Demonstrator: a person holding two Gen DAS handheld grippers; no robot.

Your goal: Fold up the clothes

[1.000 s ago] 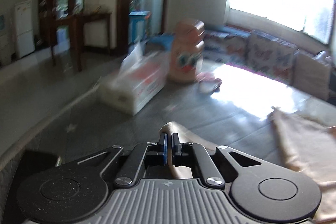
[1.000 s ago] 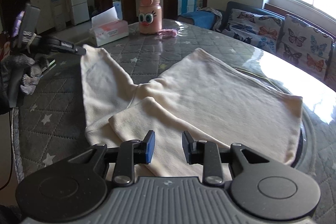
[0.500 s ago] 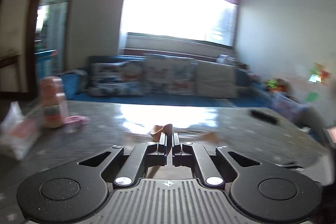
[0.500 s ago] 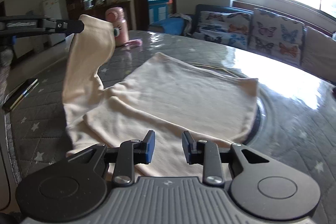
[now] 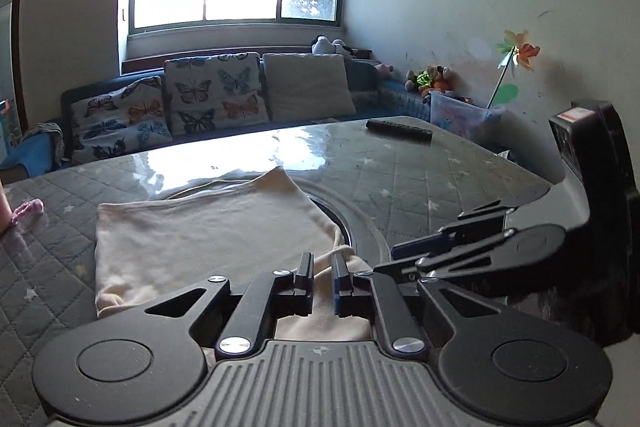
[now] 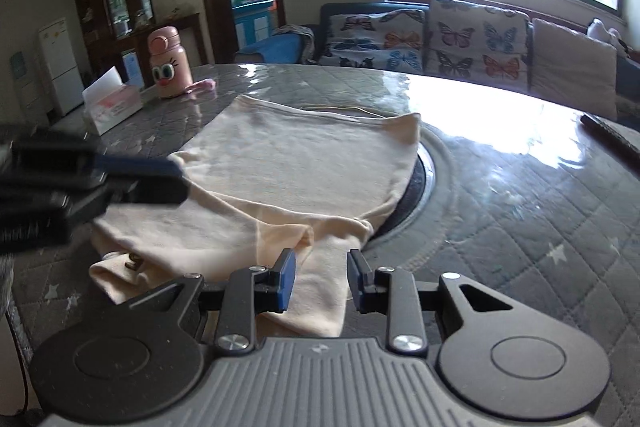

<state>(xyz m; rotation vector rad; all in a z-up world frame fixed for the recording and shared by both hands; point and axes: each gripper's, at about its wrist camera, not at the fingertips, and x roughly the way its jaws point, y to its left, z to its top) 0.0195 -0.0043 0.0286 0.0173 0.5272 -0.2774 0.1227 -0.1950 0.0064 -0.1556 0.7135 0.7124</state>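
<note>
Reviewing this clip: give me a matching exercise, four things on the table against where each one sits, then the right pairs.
Things:
1. pink bottle
2. tissue box
3. remote control
4. cream garment

Places:
A. spread flat in the middle of the table, in front of both tongs
B. far edge of the table, toward the wall with the pinwheel
C. nearer the camera than the bottle, at the table's left edge in the right wrist view
D. standing upright beside a small pink thing

Pairs: 1-D, 2-C, 3-B, 4-A
</note>
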